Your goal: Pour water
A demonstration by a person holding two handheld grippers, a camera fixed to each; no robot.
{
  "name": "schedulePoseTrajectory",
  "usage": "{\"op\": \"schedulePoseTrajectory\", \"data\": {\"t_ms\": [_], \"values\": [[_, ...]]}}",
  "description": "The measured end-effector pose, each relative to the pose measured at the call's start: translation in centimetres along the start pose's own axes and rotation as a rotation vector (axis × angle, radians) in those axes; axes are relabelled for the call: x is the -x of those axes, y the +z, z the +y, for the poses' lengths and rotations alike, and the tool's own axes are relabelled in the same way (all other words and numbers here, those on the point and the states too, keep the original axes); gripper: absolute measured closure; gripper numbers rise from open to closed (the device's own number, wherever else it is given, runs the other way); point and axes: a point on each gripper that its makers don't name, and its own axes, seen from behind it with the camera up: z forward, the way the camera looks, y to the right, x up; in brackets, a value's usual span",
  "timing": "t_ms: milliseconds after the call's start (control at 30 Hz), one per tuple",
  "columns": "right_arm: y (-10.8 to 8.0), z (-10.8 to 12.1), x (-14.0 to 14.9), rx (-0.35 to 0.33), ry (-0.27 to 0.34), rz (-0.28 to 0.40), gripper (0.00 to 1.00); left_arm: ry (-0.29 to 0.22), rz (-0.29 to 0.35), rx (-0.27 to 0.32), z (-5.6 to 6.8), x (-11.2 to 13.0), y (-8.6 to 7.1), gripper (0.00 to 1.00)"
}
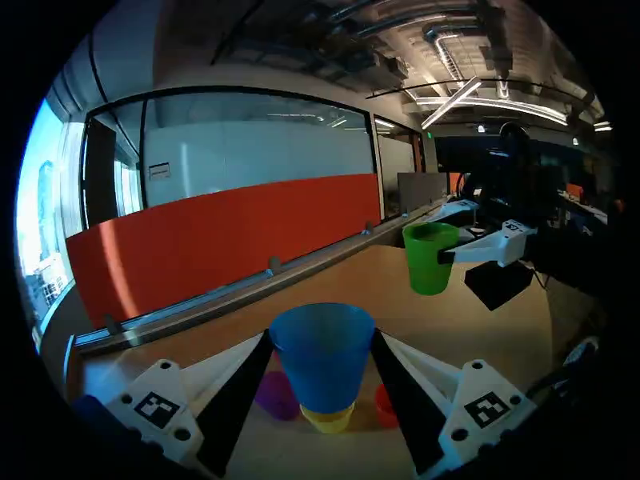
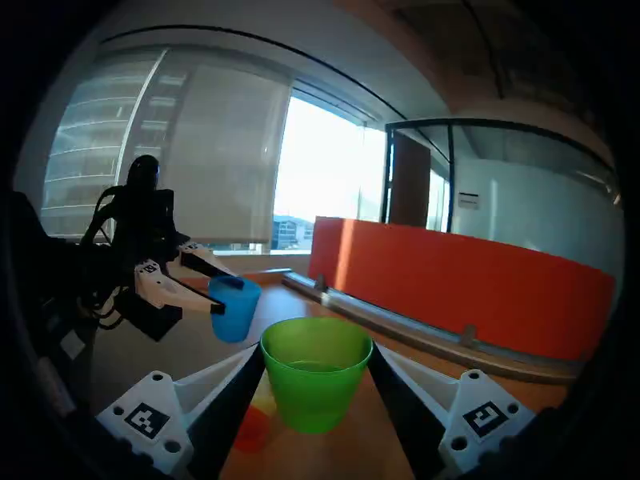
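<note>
The left tool [image 1: 322,338] clamps the blue cup [image 1: 322,368]. The right tool [image 2: 316,352] clamps the green cup [image 2: 314,392] near it, holding water. Probably light, slick plastic, best gripped mid-wall.

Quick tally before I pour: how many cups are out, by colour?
Blue cup: 1
Green cup: 1
Purple cup: 1
Yellow cup: 1
Red cup: 1
Total: 5 cups

A purple cup [image 1: 278,396], yellow cup [image 1: 328,420] and red cup [image 1: 384,406] rest on the table [image 1: 480,336].
</note>
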Motion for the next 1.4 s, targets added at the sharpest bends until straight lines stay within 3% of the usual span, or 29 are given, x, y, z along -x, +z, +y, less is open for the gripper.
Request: {"op": "schedulePoseTrajectory", "data": {"t_ms": [900, 1400], "values": [[-0.9, -0.9, 8.7, -0.067, 0.005, -0.218, 0.08, 0.06, -0.207, 0.093, 4.1, 9.4, -1.2, 0.11], [-0.5, -1.0, 13.2, -0.09, -0.006, -0.34, 0.07, 0.098, -0.318, 0.114, 3.7, 14.7, -1.2, 0.11]]}}
